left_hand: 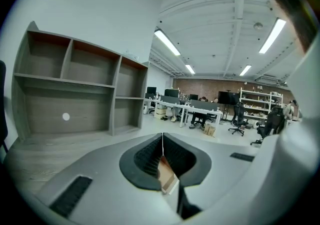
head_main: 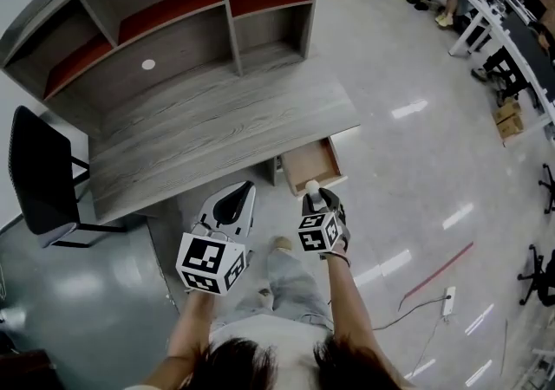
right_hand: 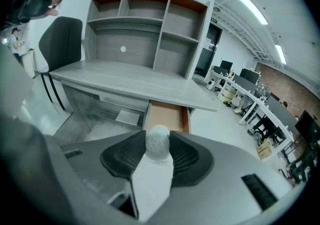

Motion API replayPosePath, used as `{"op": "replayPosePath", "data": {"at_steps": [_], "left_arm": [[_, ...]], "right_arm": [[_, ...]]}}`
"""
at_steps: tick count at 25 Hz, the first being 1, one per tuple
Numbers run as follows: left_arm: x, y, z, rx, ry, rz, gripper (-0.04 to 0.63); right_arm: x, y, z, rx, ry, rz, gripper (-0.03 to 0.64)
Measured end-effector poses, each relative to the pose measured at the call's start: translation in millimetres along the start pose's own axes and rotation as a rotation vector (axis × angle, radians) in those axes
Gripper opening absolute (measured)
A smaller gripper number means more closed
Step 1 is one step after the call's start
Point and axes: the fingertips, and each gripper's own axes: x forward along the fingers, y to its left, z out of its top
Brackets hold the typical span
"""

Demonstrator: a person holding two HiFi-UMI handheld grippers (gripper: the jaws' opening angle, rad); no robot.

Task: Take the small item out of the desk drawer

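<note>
- Right gripper (right_hand: 158,144) is clamped on the small white item (right_hand: 159,138), whose round top sticks out between the jaws.
- The item is held outside the open drawer (right_hand: 167,115), just in front of it.
- Left gripper (left_hand: 162,144) jaws are together, near the desk (head_main: 217,128).

Left tool (head_main: 242,194), right tool (head_main: 314,194): pale grey shells, black ribbed pads (right_hand: 121,157), square-marker cubes (head_main: 211,263); white shirt (head_main: 260,334), light trousers (head_main: 291,281).

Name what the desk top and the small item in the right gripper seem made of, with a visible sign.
Desk top: grey wood-look laminate or veneer, matte; long grain streaks show. Small item: whitish, dull, rounded top; perhaps plastic, uncertain.
</note>
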Motion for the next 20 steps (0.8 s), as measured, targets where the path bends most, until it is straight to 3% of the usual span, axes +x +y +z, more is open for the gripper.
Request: {"op": "replayPosePath", "data": {"at_steps": [20], "left_arm": [[-106.0, -64.6, 12.0, 0.076, -0.08, -0.064, 0.017]], "right_arm": [[-130.7, 39.0, 11.0, 0.079, -0.175, -0.08, 0.163]]}}
